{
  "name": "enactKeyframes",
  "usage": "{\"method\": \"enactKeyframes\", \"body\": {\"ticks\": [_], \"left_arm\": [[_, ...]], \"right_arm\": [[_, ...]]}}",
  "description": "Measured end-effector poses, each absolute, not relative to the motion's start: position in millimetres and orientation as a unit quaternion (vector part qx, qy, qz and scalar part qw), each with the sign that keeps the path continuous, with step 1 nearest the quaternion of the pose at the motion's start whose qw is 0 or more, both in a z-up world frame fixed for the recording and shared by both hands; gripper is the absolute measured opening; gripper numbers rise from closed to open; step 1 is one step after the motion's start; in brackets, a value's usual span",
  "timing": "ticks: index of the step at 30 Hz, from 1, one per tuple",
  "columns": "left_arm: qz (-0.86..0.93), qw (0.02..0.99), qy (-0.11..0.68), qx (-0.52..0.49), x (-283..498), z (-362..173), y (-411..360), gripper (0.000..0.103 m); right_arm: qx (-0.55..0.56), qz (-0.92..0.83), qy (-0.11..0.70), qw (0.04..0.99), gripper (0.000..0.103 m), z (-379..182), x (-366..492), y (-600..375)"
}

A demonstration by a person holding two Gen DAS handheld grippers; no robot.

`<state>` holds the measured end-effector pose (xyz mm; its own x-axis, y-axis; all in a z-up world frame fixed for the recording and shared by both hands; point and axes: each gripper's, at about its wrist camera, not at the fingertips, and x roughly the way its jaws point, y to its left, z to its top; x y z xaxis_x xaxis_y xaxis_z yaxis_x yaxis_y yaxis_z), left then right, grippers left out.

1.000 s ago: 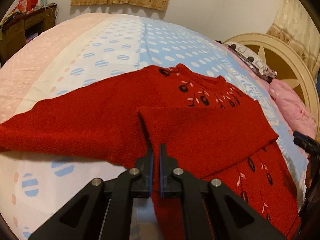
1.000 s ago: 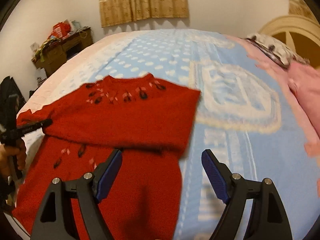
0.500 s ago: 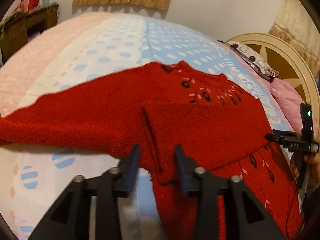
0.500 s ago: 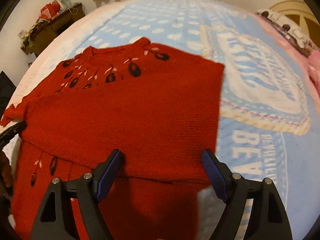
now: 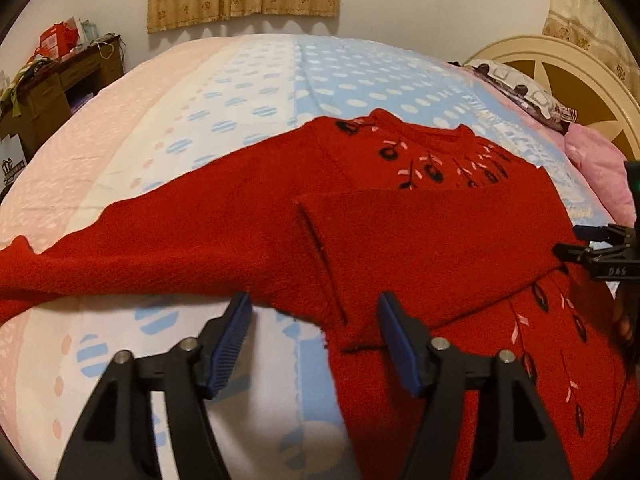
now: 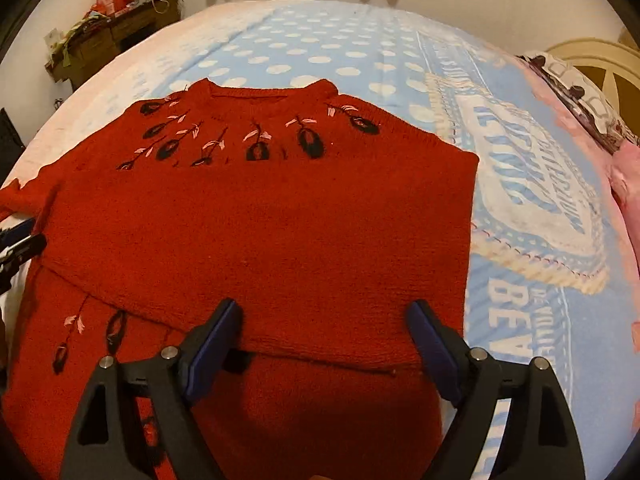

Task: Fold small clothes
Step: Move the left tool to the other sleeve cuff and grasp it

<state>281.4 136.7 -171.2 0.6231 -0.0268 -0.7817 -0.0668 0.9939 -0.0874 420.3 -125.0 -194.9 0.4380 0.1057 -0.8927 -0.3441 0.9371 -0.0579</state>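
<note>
- Now the red sweater [image 6: 260, 216] lies flat on the bed cover [image 6: 328, 44], with its neck hole far from both tools
- One sleeve [image 5: 432, 240] is folded across the front of the sweater, and its cuff end lies just ahead of the left gripper [image 5: 314, 330]
- The left gripper has just been opening, and its blue pads stand wide apart now
- Nothing is squeezed in it; the cuff end of the folded sleeve lies loose between the two pads, nearer the right one
- The other sleeve [image 5: 132, 248] stretches out straight, away to the left of the left gripper
- The right gripper [image 6: 324, 338] hangs over the lower edge of the folded sleeve, and its blue pads have just been opening too
- It holds nothing; the red cloth lies under the gap and the pads do not pinch it
- Little black and pink flowers are sewn near the neck, far ahead of the right gripper, and more run down the body by its left finger
- In the right wrist view, the tip of the left gripper pokes in at the far left edge
- A blue and white patch with big letters [image 6: 532, 200] is on the cover to the right of the right gripper
- Pink bedding [image 5: 600, 168] and a cream headboard [image 5: 560, 64] sit far off to the right of the left gripper
</note>
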Motion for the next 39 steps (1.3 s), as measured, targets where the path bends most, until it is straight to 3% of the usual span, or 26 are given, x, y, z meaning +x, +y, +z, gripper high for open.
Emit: {"method": "enactKeyframes", "body": {"ticks": [17,28,39], "left_arm": [[0.057,0.905,0.415,-0.075,251.2,-158.4,171.3,0.08],[0.185,0.88,0.418,-0.127,209.9,-157.7,288.7,0.081],[0.308,0.861,0.349,-0.203,175.2,-141.0,405.8,0.081]], "right_arm": [[-0.161,0.193,0.495,0.832,0.089,-211.4,401.3,-49.9],[-0.147,0.181,0.474,0.849,0.094,-213.5,396.2,-54.5],[-0.147,0.176,0.465,0.855,0.097,-216.6,393.9,-55.1]]}}
